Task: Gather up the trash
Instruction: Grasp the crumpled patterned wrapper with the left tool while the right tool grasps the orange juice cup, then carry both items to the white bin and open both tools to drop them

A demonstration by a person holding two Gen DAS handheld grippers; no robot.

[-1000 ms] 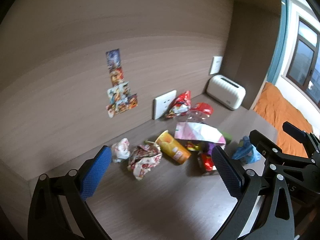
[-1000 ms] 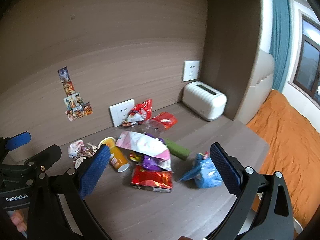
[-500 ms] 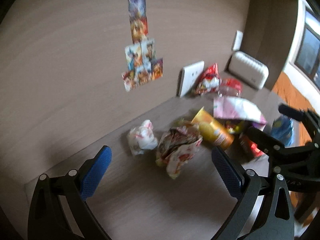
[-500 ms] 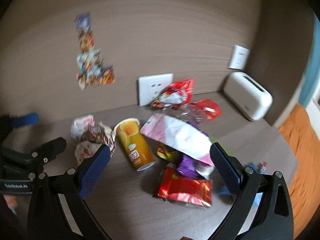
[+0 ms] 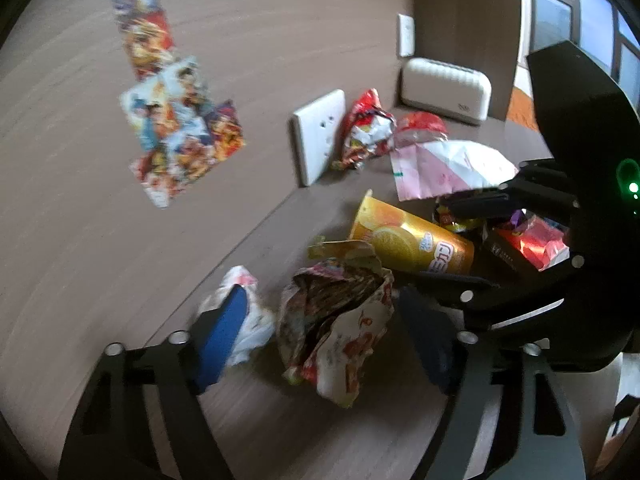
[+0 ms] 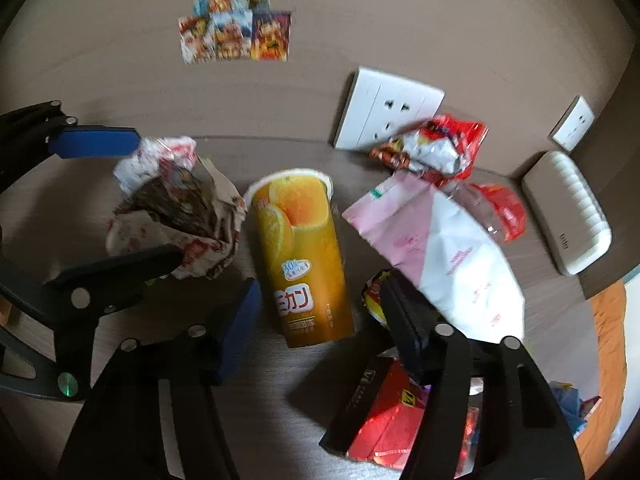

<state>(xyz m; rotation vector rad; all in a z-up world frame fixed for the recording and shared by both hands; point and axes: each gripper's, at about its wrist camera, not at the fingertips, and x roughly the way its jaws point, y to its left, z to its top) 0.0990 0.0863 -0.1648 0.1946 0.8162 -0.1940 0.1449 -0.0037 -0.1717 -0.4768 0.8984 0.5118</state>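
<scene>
Trash lies on a brown desk. My left gripper [image 5: 324, 328] is open with its jaws either side of a crumpled printed wrapper [image 5: 336, 320]; a small white crumpled wrapper [image 5: 248, 312] sits by its left finger. My right gripper [image 6: 320, 316] is open around an orange juice cup [image 6: 304, 256] lying on its side, also seen in the left wrist view [image 5: 412, 240]. The crumpled wrapper [image 6: 180, 216] lies left of the cup. A pink-white bag [image 6: 436, 244] and a red packet [image 6: 392, 420] lie to the right.
A white wall socket [image 6: 388, 108] and a red-white snack bag [image 6: 436, 148] are at the back wall. A beige box [image 6: 568, 212] stands at the far right. Stickers [image 6: 236, 28] are on the wall. An orange bed [image 6: 608, 360] lies beyond the desk edge.
Both grippers have moved forward and down onto the trash pile. The left one now straddles the crumpled wrapper and the right one straddles the orange cup.
</scene>
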